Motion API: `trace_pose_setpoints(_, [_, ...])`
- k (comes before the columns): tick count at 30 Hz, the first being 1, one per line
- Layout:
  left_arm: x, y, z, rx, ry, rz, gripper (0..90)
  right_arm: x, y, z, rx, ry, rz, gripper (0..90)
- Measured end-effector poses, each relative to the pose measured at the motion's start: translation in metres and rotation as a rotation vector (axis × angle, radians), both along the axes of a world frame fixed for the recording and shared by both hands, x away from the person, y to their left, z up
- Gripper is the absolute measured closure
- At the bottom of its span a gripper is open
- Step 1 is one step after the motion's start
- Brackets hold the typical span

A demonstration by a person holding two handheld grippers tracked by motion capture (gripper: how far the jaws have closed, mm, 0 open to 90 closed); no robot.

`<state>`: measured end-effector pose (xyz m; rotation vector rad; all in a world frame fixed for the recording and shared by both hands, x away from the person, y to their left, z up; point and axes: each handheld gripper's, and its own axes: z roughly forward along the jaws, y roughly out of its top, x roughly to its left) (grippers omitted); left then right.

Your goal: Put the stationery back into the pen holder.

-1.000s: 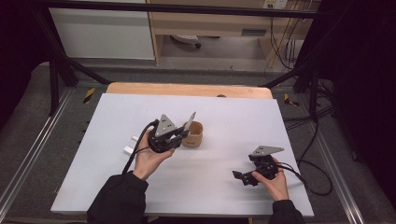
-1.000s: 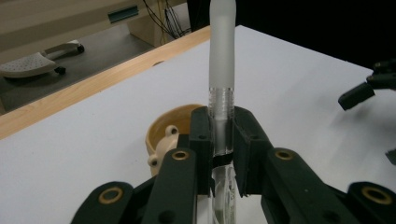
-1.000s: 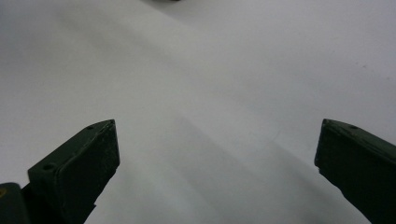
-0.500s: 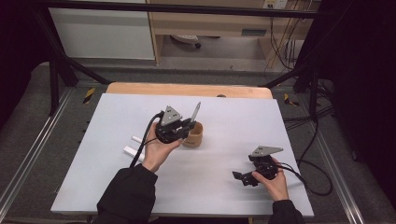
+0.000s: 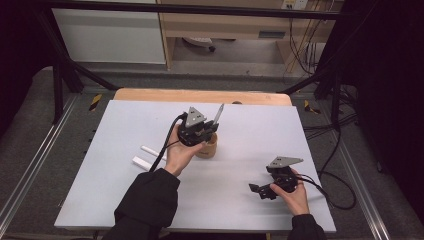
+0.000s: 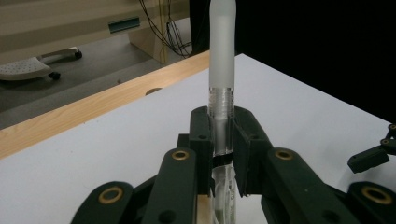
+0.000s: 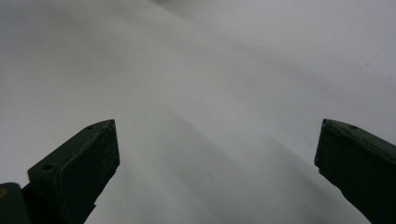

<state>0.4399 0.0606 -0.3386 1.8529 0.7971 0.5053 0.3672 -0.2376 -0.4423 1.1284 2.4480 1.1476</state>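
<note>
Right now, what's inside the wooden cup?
The pen's lower end, held by the left tongs, seems to dip into the wooden cup; the tongs cover its inside.

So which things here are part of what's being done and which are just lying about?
In the job:
- pen, clamped in the left hand-held gripper
- wooden cup below it

Lying about:
- two white sticks
- right hand-held gripper, open, idle

Dim room, evenly lit tabletop, soft focus.
</note>
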Motion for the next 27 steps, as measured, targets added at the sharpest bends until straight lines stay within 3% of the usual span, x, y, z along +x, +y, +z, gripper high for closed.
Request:
trace_pose_setpoints(18, [0.031, -0.011, -0.019, 0.039, -0.025, 0.023, 78.7, 0.0, 0.001, -0.001, -0.001, 0.007, 0.006, 0.8])
trace_pose_setpoints(27, [0.039, -0.012, -0.033, 0.071, -0.004, 0.015, 78.6, -0.001, 0.001, -0.001, -0.002, 0.008, 0.01, 0.8])
